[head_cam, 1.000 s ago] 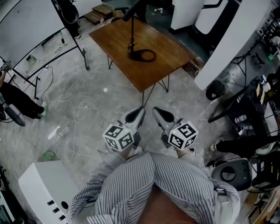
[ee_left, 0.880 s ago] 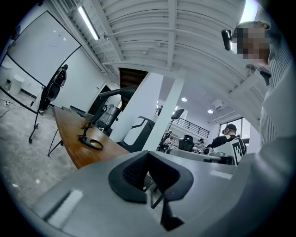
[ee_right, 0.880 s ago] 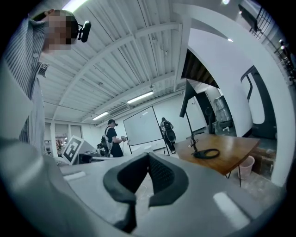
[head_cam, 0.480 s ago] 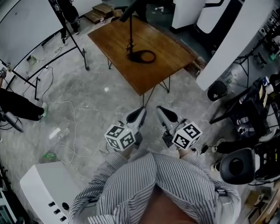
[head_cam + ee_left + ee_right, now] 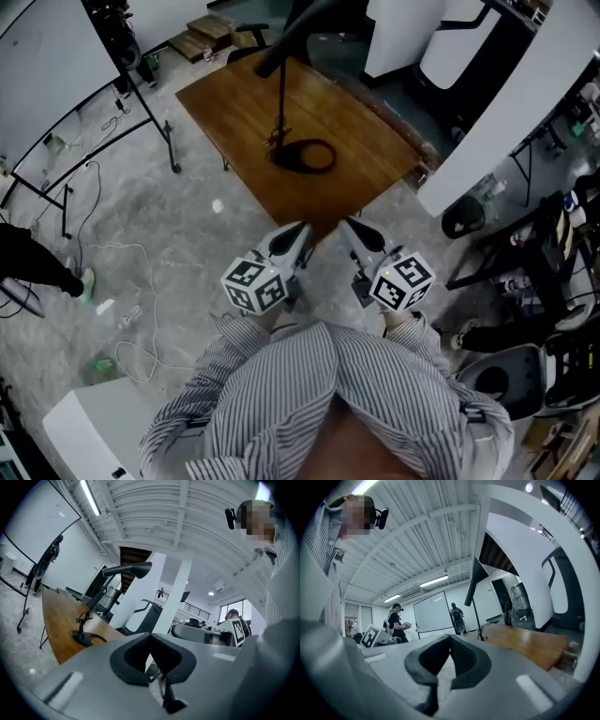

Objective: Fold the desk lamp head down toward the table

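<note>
A black desk lamp stands on the brown wooden table (image 5: 366, 141); its ring base (image 5: 303, 156) lies near the table's middle. A thin pole rises from the base to the long lamp head (image 5: 286, 49), which is raised. In the left gripper view the lamp head (image 5: 133, 569) juts out level above the base (image 5: 86, 638). In the right gripper view the lamp head (image 5: 471, 585) stands steeply over the table (image 5: 527, 641). My left gripper (image 5: 301, 229) and right gripper (image 5: 346, 226) hover side by side just short of the table's near corner. Both are shut and empty, as the left gripper (image 5: 150, 637) and right gripper (image 5: 450, 639) show in their own views.
A whiteboard stand (image 5: 150, 112) is on the floor to the left of the table, with loose cables (image 5: 131, 281) below it. A white pillar (image 5: 497, 103) and dark equipment (image 5: 525, 244) crowd the right side. A person (image 5: 396, 620) stands far off in the right gripper view.
Both grippers and the head view have moved toward the table; the table's near corner now lies just ahead of the jaw tips. The lamp has not changed.
</note>
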The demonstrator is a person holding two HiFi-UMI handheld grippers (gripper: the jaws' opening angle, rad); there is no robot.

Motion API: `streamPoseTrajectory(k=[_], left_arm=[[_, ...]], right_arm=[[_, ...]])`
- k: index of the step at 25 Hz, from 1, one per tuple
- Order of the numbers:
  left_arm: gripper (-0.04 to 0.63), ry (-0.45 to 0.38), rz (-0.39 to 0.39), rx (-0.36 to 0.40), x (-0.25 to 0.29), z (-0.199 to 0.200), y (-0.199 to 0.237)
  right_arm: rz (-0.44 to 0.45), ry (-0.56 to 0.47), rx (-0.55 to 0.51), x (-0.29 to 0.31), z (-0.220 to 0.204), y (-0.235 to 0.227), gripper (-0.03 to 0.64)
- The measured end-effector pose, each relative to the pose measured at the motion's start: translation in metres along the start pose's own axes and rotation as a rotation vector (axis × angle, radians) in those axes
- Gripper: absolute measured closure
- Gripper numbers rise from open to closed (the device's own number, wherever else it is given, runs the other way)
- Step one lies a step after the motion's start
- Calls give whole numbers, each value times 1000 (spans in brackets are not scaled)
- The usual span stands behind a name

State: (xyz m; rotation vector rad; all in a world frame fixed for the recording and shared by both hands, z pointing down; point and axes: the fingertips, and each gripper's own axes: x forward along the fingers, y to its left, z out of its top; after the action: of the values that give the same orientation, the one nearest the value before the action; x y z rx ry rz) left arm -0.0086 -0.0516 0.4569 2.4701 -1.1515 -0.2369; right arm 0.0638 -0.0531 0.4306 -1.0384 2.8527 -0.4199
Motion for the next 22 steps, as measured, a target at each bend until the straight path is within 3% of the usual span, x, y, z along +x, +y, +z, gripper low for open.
streamPoseTrajectory(k=[6, 11, 15, 22], left_arm=[[594, 23, -56, 80, 57, 53, 67], [594, 32, -53, 94, 89, 73, 118], [594, 38, -49, 106, 108, 83, 140], [594, 22, -28, 129, 133, 96, 156]], right_arm=[[-24, -15, -10, 97, 14, -34, 615], [-54, -15, -15, 148, 21, -67, 615], [-56, -26, -26, 171, 31, -83, 615], [-82, 19, -146, 199, 43, -101, 615]])
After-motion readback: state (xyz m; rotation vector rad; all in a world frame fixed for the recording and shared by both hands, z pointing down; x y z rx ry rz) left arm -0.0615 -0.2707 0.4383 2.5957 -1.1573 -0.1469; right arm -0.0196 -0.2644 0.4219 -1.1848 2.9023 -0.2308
